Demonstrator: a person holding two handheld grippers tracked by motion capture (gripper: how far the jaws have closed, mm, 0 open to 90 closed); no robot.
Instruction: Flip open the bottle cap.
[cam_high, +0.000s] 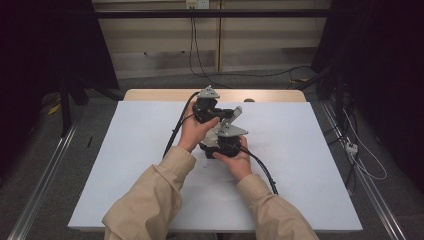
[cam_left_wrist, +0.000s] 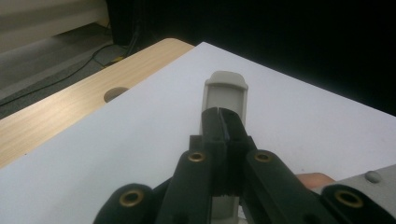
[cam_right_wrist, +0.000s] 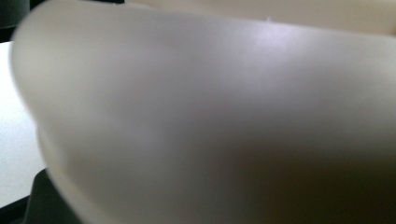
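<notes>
While the pale grey plastic piece (cam_left_wrist: 225, 95) looks light, stiff and a bit slippery — best taken on its flat sides — the left gripper (cam_left_wrist: 225, 122) holds it closed-jawed above the white tabletop (cam_left_wrist: 140, 140), right gripper's (cam_high: 224, 145) jaws I cannot tell.

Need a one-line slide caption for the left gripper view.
Left claw shut on a pale grey flat piece, held above the white table sheet.

Both forearms reach forward in tan sleeves, hands close together at mid-worktop. The left hand-held gripper (cam_high: 226, 116) sits just beyond the right hand-held gripper (cam_high: 223, 136), its jaws pressed together. The right one's jaws can't be made out.
</notes>
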